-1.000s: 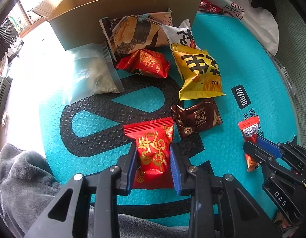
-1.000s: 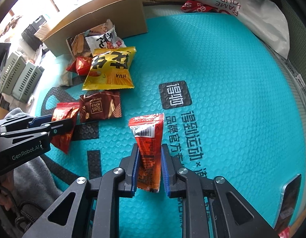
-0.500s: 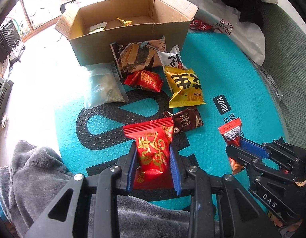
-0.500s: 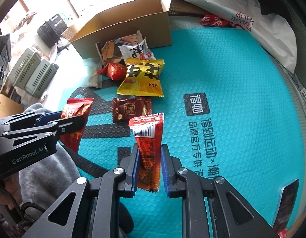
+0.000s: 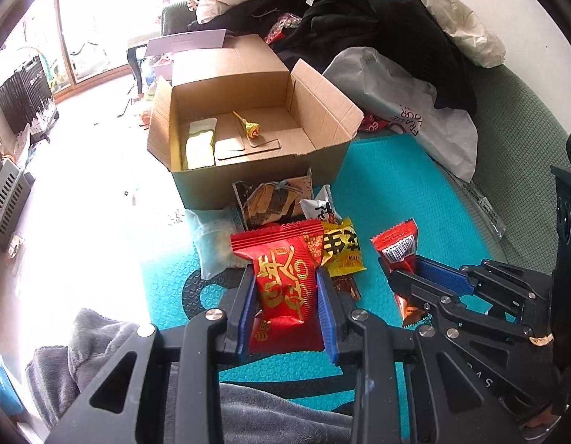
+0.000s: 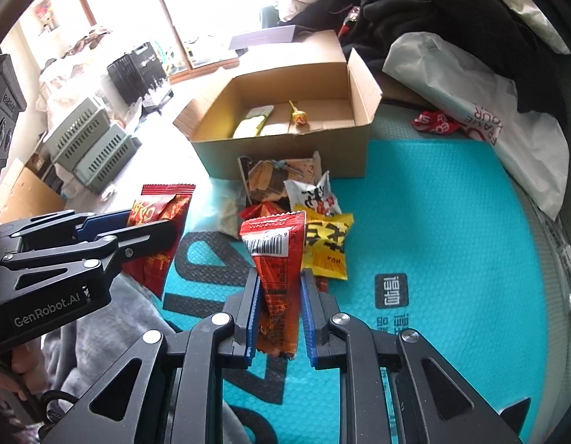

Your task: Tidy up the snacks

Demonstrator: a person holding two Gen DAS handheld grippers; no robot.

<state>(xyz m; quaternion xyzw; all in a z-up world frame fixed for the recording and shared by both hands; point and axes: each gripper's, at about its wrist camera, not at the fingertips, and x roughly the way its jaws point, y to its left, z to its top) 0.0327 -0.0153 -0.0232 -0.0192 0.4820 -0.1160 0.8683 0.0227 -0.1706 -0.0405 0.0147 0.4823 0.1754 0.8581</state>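
Observation:
My left gripper [image 5: 285, 281] is shut on a red snack bag with gold lettering [image 5: 283, 285], held above the teal mat [image 5: 389, 192]. My right gripper [image 6: 279, 285] is shut on a narrow red-orange packet with a barcode [image 6: 276, 259]. Each gripper shows in the other's view: the right gripper [image 5: 400, 277] with its packet [image 5: 396, 248], the left gripper [image 6: 148, 229] with its bag [image 6: 156, 207]. Ahead stands an open cardboard box [image 5: 248, 170] holding a lollipop [image 5: 250, 127] and a pale packet [image 5: 200, 144]. A yellow bag [image 6: 328, 248], a white bag [image 6: 315, 198] and a striped packet [image 5: 270, 199] lie before it.
A clear bag of pale powder [image 5: 215, 240] lies left of the pile. A grey blanket [image 5: 82, 351] covers the near edge. A white plastic bag [image 5: 407, 114] and dark clothes [image 5: 378, 18] are heaped at the back right. Grey crates [image 6: 89, 144] stand on the floor to the left.
Both grippers have risen off the mat with their packets still gripped, and the views tilted up, so the inside of the open box now shows.

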